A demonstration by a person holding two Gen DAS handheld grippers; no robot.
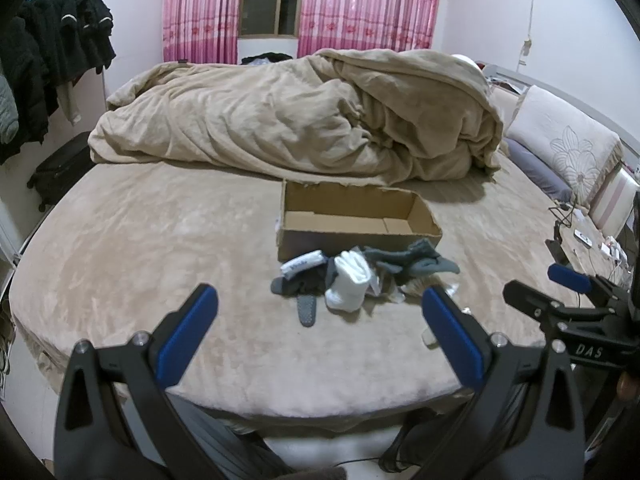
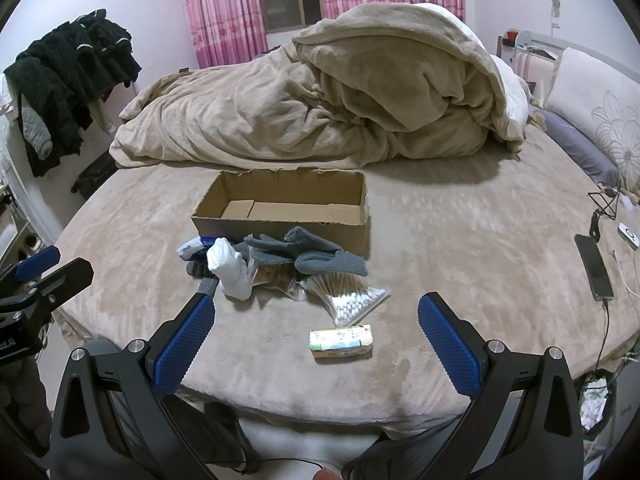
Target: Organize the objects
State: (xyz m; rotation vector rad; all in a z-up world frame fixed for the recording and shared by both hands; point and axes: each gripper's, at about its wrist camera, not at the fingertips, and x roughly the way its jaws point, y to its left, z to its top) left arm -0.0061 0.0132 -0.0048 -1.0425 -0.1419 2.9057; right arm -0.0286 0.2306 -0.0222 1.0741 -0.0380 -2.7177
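Note:
An empty open cardboard box (image 1: 356,216) (image 2: 288,204) sits on the bed. In front of it lies a pile: white rolled socks (image 1: 348,280) (image 2: 232,272), grey socks (image 1: 416,262) (image 2: 312,254), a white-and-blue pack (image 1: 302,266) (image 2: 192,248) and a bag of cotton swabs (image 2: 348,296). A small tissue pack (image 2: 341,341) lies alone nearer the bed edge. My left gripper (image 1: 320,312) is open and empty, short of the pile. My right gripper (image 2: 316,316) is open and empty, above the tissue pack.
A rumpled beige duvet (image 1: 304,116) (image 2: 320,100) fills the far half of the bed. Pillows (image 1: 560,148) lie at the right. A phone (image 2: 594,266) with cables lies at the right bed edge. Dark clothes (image 1: 44,64) hang at the left.

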